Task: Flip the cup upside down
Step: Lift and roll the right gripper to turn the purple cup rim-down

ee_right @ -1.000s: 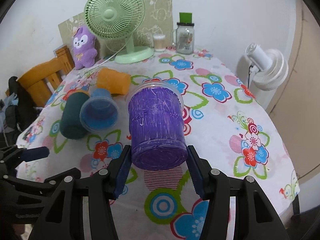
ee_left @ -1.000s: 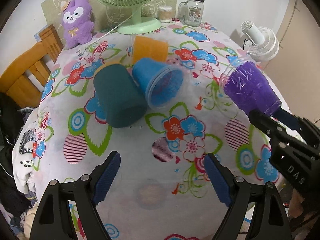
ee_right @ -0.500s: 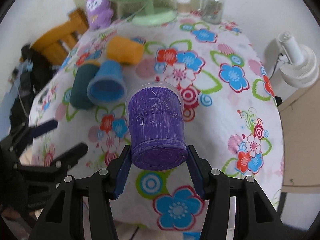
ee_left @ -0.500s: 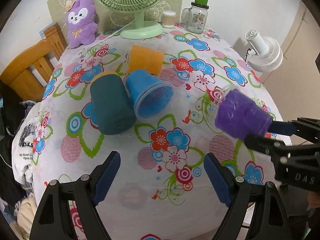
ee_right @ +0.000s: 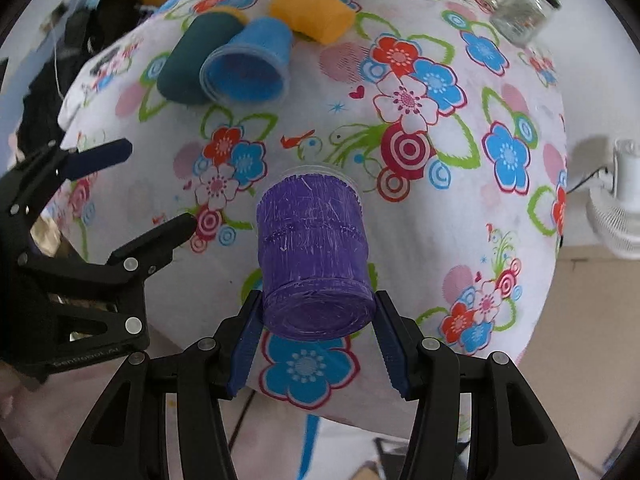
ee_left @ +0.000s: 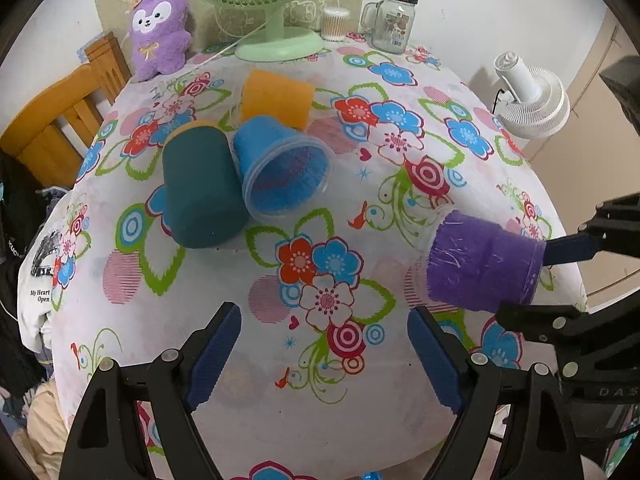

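Note:
My right gripper is shut on a purple cup by its base end, holding it above the floral tablecloth with its clear rim pointing down and away toward the cloth. The same cup shows at the right of the left wrist view, tilted, with the right gripper clamped on it. My left gripper is open and empty over the table's near edge; it also appears at the left of the right wrist view.
A dark green cup, a blue cup and an orange cup lie on their sides at the table's middle left. A green fan, purple plush and glass jar stand at the back. A wooden chair is left, a white fan right.
My right gripper has tipped forward and down with the purple cup, so the cup's rim now points at the tablecloth. My left gripper has drawn back a little and stays open.

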